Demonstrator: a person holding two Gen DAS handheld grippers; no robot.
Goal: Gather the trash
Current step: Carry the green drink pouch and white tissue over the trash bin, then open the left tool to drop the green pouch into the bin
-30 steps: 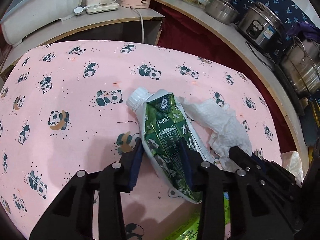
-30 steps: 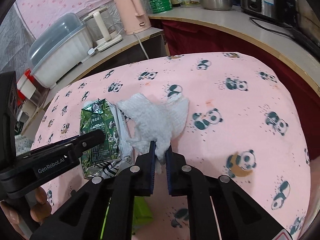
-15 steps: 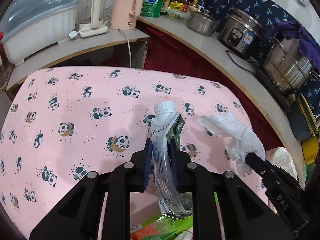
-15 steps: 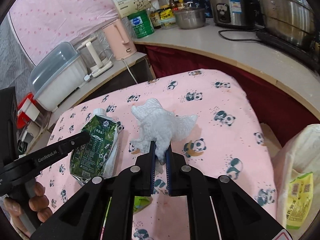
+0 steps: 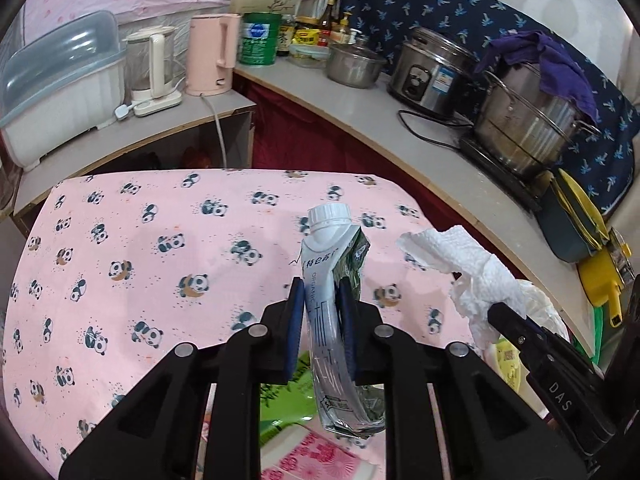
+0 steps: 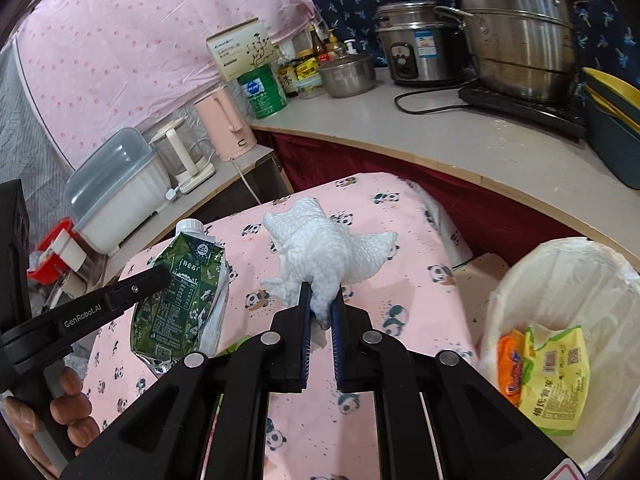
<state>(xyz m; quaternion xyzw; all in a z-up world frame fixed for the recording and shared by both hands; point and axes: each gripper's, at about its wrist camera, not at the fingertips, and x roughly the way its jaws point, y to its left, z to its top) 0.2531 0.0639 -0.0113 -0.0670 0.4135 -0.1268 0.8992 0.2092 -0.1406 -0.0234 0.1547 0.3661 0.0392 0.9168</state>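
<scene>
My left gripper (image 5: 322,300) is shut on a crushed green and white drink carton (image 5: 332,276) with a white cap, held up above the pink panda tablecloth (image 5: 160,240). The carton also shows in the right wrist view (image 6: 184,292). My right gripper (image 6: 320,300) is shut on a crumpled white paper towel (image 6: 320,240), which also shows in the left wrist view (image 5: 460,268). A trash bin with a white liner (image 6: 560,264) sits to the right of the table and holds a yellow-green snack wrapper (image 6: 556,376).
A curved counter (image 5: 400,128) behind the table carries a rice cooker (image 5: 432,72), steel pots (image 6: 520,28), a pink kettle (image 5: 210,56) and bottles. A lidded plastic dish box (image 6: 116,192) stands at the left. Green and pink packaging (image 5: 288,408) lies below the left gripper.
Both grippers have lifted off the table and pulled back, the left with the carton, which it closed on, and the right with the paper towel. The bin has come into the right view.
</scene>
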